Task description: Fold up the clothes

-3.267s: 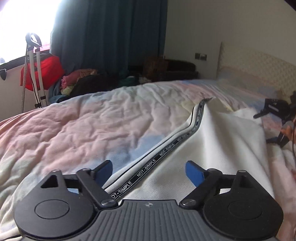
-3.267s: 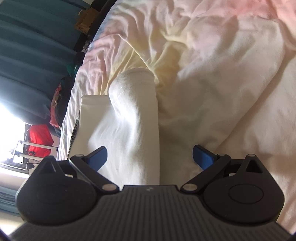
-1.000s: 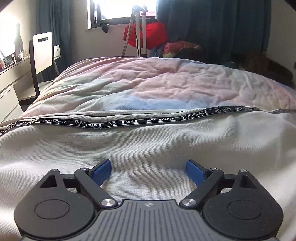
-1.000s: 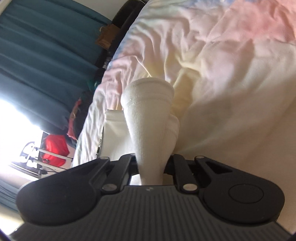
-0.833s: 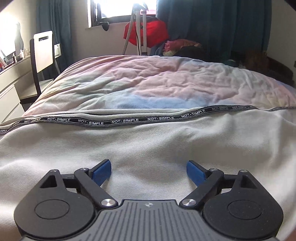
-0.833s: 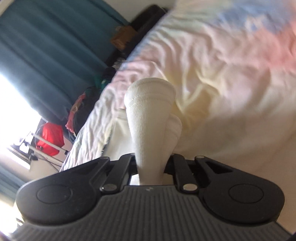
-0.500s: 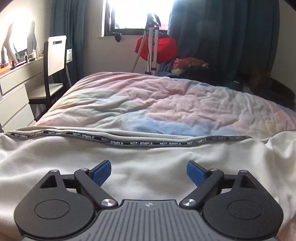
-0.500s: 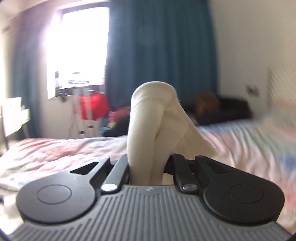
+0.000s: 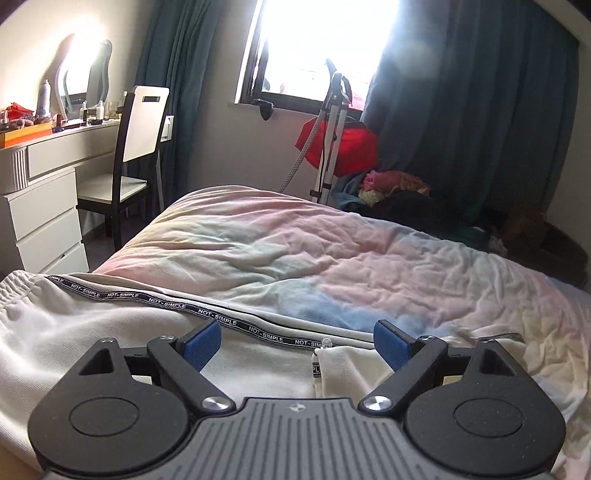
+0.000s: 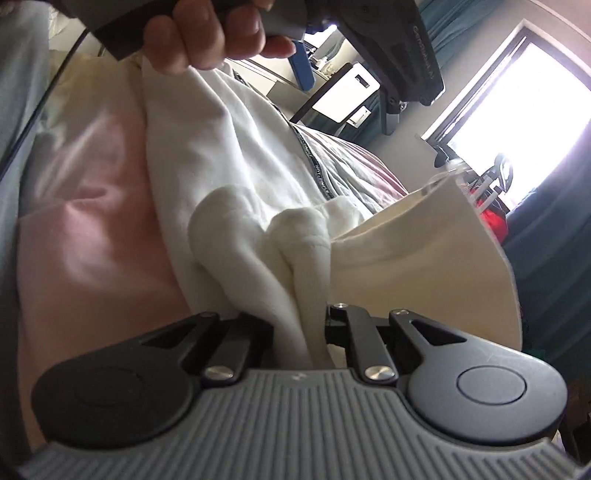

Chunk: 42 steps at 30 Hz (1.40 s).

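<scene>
White pants with a black "NOT-SIMPLE" side stripe lie across the pastel bed cover. My left gripper is open and empty, low over the pants near the stripe. My right gripper is shut on the ribbed cuff of the white pants and holds it lifted over the rest of the garment. The left gripper also shows in the right wrist view, held in a hand at the top.
A white dresser and a chair stand left of the bed. A garment steamer with a red bag and a pile of clothes sit under the window by dark curtains.
My right gripper closed on the pants cuff, then lifted and swung it over toward the left gripper. The left gripper stayed open and drew back along the striped edge.
</scene>
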Tool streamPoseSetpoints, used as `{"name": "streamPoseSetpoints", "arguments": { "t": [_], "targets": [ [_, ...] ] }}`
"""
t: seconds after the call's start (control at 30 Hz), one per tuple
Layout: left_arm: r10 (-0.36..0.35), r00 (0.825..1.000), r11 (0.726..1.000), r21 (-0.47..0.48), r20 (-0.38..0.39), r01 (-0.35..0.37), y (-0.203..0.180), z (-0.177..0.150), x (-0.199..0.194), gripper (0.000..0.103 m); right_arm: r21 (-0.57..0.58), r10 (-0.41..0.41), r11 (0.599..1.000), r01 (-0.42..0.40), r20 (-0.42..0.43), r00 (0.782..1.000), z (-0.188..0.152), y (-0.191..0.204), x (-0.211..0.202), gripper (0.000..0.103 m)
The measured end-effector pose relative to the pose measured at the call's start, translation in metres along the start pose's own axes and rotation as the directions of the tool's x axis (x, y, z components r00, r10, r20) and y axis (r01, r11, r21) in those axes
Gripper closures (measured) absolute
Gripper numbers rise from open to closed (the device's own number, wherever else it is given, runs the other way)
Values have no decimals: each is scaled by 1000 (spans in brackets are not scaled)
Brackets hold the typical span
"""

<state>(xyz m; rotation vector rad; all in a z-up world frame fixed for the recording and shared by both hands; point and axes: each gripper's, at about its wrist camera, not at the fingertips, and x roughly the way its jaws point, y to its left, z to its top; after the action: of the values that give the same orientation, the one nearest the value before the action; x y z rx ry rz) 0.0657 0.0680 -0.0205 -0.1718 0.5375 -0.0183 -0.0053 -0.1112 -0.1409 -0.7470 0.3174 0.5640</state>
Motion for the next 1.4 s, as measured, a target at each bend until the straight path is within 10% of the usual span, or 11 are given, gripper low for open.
{"name": "streamPoseSetpoints", "arguments": {
  "t": [0.43,0.5,0.57,0.6,0.87,1.1,1.2,1.4],
  "targets": [
    [-68,997,994,-85,-29,65,16,-1,8,12,126,-1,992,4,-29,1000,28,5,8,86],
    [-83,996,993,-93,-34,79,17,-2,8,12,197,67,979,-57,-47,997,30,-5,8,70],
    [-92,995,992,-90,-35,89,16,-3,9,12,277,128,953,-118,-16,992,32,-15,0,12],
    [-95,995,992,-86,-36,91,14,-3,9,12,315,151,938,-146,8,988,32,-20,-5,0],
    [-132,989,991,-38,-64,130,6,-8,0,12,622,27,774,-116,150,988,18,-86,-47,0],
    [-203,971,978,13,-129,206,-16,-16,8,13,928,-103,361,87,-53,993,-54,-196,-14,15],
    [-256,944,959,64,-207,275,-31,-27,13,14,948,-43,281,148,-142,989,-82,-215,12,35],
    [-237,916,935,181,-323,305,-56,-58,20,29,925,10,341,166,-180,984,-90,-221,46,35]
  ]
}}
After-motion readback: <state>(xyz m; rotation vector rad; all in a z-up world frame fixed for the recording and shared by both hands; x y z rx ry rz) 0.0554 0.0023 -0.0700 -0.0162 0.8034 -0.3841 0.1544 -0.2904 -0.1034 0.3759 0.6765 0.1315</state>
